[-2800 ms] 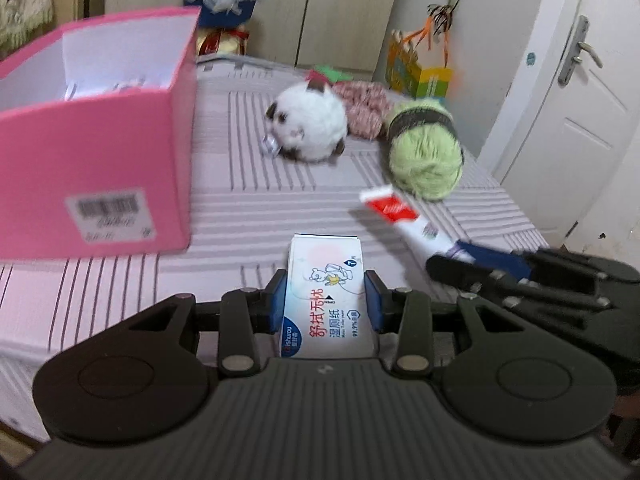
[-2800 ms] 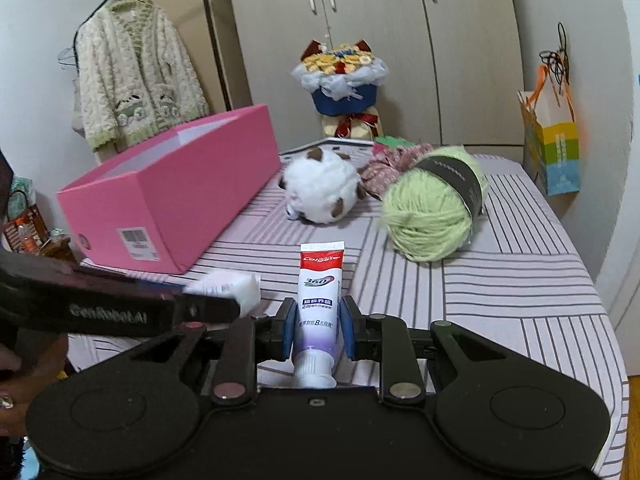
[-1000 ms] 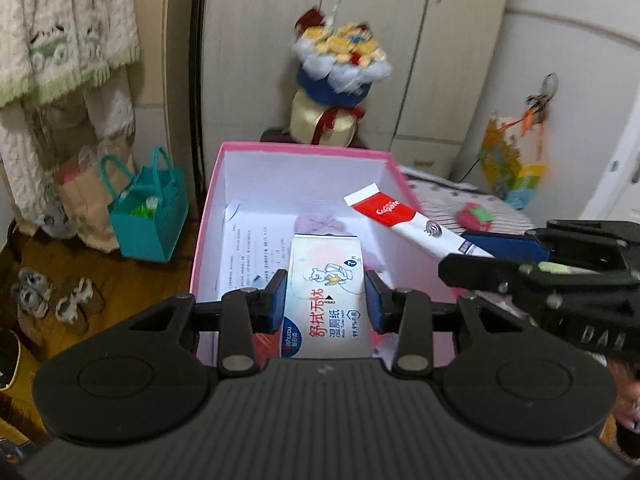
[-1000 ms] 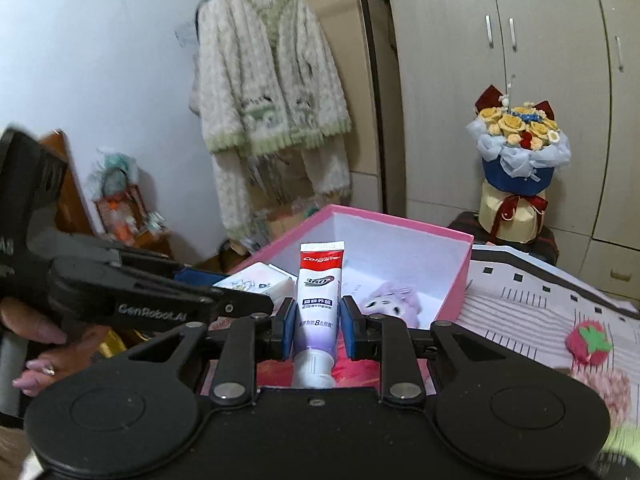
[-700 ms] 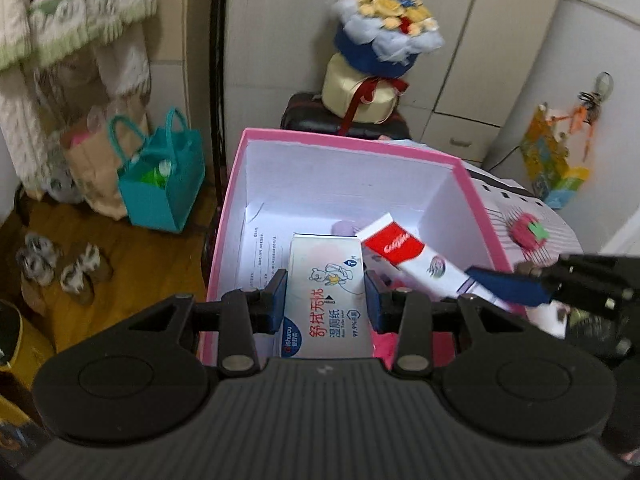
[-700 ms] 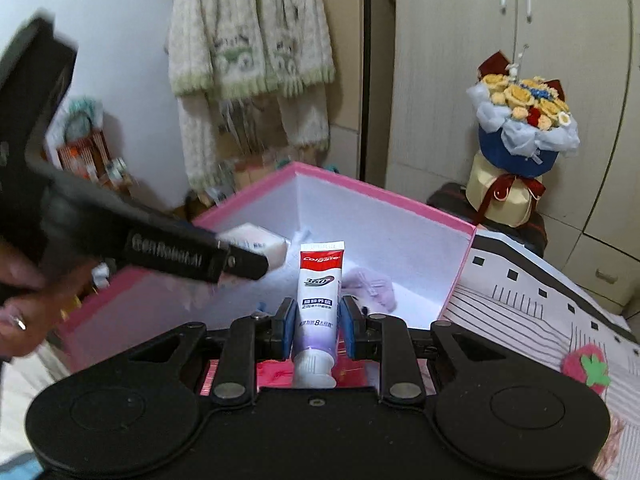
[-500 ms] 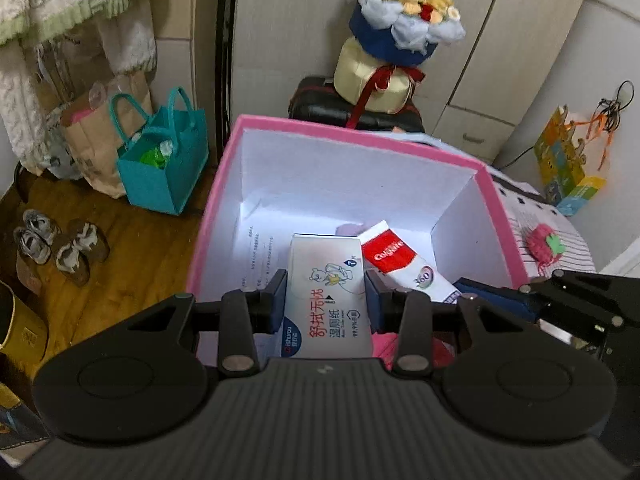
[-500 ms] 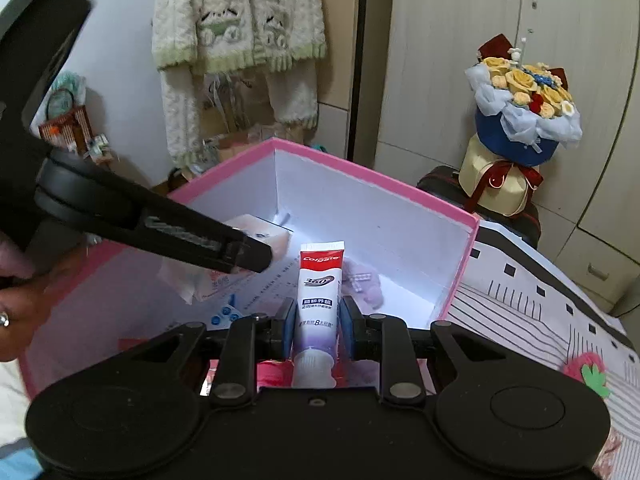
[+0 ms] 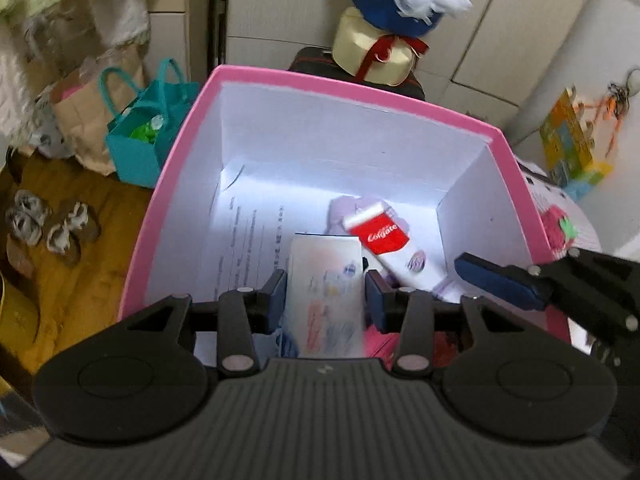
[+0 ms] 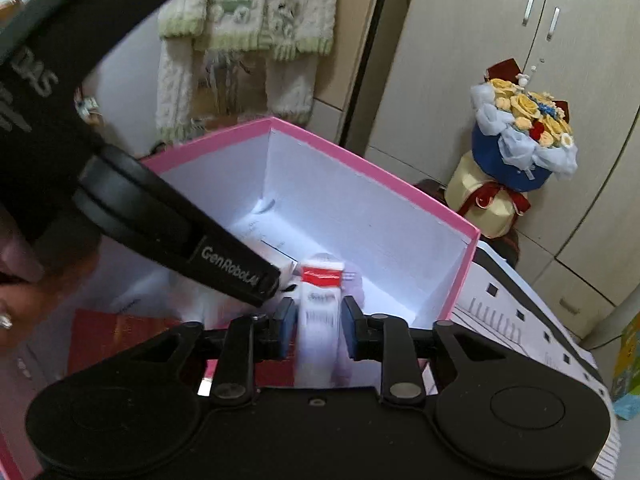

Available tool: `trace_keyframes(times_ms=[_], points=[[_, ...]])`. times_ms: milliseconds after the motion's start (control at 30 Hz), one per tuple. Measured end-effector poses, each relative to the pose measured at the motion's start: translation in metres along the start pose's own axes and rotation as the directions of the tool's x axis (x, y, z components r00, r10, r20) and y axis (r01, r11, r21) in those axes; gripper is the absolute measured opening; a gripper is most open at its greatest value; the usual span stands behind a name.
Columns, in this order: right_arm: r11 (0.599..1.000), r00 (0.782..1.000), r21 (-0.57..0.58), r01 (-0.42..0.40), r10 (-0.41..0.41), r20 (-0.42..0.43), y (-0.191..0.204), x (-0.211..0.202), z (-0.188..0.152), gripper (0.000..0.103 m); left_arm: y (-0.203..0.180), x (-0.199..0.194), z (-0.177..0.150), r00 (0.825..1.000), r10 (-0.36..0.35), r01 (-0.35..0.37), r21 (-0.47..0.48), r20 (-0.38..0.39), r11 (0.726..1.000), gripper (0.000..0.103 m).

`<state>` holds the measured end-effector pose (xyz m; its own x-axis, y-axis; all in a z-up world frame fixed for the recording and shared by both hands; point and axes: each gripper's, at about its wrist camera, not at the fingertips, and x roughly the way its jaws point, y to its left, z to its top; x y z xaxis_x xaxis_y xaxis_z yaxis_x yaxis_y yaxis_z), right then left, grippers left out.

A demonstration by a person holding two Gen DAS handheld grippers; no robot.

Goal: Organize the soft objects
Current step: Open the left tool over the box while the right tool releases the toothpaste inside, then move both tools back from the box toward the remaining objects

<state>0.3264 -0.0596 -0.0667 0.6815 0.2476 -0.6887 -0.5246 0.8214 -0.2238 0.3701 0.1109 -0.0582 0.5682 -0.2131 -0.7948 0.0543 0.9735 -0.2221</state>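
Observation:
A pink box (image 9: pixel 360 88) with white inside walls lies under both grippers. My left gripper (image 9: pixel 325 296) hangs over its near end. Its jaws are opening, and the white wet-wipes pack (image 9: pixel 326 292) sits blurred between them with a gap at each pad. In the right wrist view my right gripper (image 10: pixel 318 320) is opening too, and the red-and-white toothpaste tube (image 10: pixel 322 308) is blurred between its pads without touching them. The left view shows that toothpaste tube (image 9: pixel 388 240) slanting down into the box. A pale purple plush (image 9: pixel 344 208) and printed sheets (image 9: pixel 248 240) lie on the box floor.
The box stands on a striped bed cover (image 10: pixel 520 300), with a strawberry plush (image 9: pixel 558 228) beside its right wall. On the wooden floor to the left are a teal bag (image 9: pixel 140 136) and shoes (image 9: pixel 48 224). A flower bouquet (image 9: pixel 400 0) stands behind the box. A hand (image 10: pixel 16 272) holds the left gripper.
Both grippers came from the bed to above the pink box and dipped toward its inside. Their jaws have parted, and the wipes pack and toothpaste tube now blur loose between the pads.

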Motion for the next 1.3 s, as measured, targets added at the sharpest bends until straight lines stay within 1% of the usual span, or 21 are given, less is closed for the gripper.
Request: trace_keyframes(times_ms=[133,200,367,433,500,567,600,700,867,1067,1167,1200,1300], points=[[1.000,0.998,-0.005,-0.021,0.022,0.051,0.000,-0.021,-0.008,0.038,0.000,-0.022,-0.007,0.998,-0.016,0.015,0.016,0.062,1.000,0.045],[0.999,0.996,0.001,-0.044,0.044,0.077,-0.002,-0.039,-0.014,0.038,-0.002,-0.040,-0.011,0.996,-0.025,0.022,0.034,0.089,0.999,0.048],[0.995,0.988,0.046,-0.087,0.080,0.132,-0.010,-0.079,-0.026,0.039,-0.011,-0.088,-0.026,0.986,-0.075,0.060,0.101,0.152,0.993,0.048],[0.994,0.985,0.057,-0.094,0.085,0.151,-0.011,-0.094,-0.032,0.040,-0.015,-0.106,-0.035,0.981,-0.076,0.054,0.121,0.181,0.991,0.048],[0.994,0.983,0.041,-0.102,0.095,0.154,-0.011,-0.107,-0.038,0.040,-0.020,-0.123,-0.044,0.975,-0.077,0.047,0.145,0.208,0.988,0.048],[0.995,0.982,0.035,-0.095,0.088,0.168,-0.010,-0.124,-0.043,0.040,-0.023,-0.140,-0.053,0.970,-0.082,0.045,0.163,0.227,0.986,0.049],[0.994,0.980,0.035,-0.100,0.092,0.176,-0.010,-0.132,-0.046,0.040,-0.024,-0.146,-0.058,0.969,-0.085,0.046,0.172,0.230,0.984,0.049],[0.991,0.973,0.048,-0.122,0.110,0.204,-0.012,-0.157,-0.052,0.046,-0.032,-0.167,-0.071,0.966,-0.101,0.051,0.208,0.238,0.977,0.051],[0.988,0.965,0.022,-0.151,0.142,0.222,-0.008,-0.189,-0.061,0.048,-0.048,-0.196,-0.092,0.962,-0.120,0.050,0.271,0.247,0.961,0.054],[0.987,0.957,0.018,-0.160,0.151,0.248,-0.001,-0.223,-0.076,0.061,-0.066,-0.223,-0.119,0.962,-0.136,0.049,0.339,0.238,0.940,0.061],[0.984,0.955,0.035,-0.172,0.158,0.251,-0.003,-0.236,-0.087,0.071,-0.075,-0.232,-0.135,0.962,-0.155,0.062,0.373,0.224,0.926,0.064],[0.983,0.955,0.045,-0.178,0.162,0.249,-0.004,-0.240,-0.091,0.076,-0.078,-0.235,-0.139,0.963,-0.162,0.070,0.382,0.216,0.922,0.064],[0.981,0.957,0.069,-0.179,0.158,0.243,-0.009,-0.251,-0.104,0.078,-0.085,-0.240,-0.153,0.964,-0.187,0.097,0.408,0.187,0.908,0.065]])
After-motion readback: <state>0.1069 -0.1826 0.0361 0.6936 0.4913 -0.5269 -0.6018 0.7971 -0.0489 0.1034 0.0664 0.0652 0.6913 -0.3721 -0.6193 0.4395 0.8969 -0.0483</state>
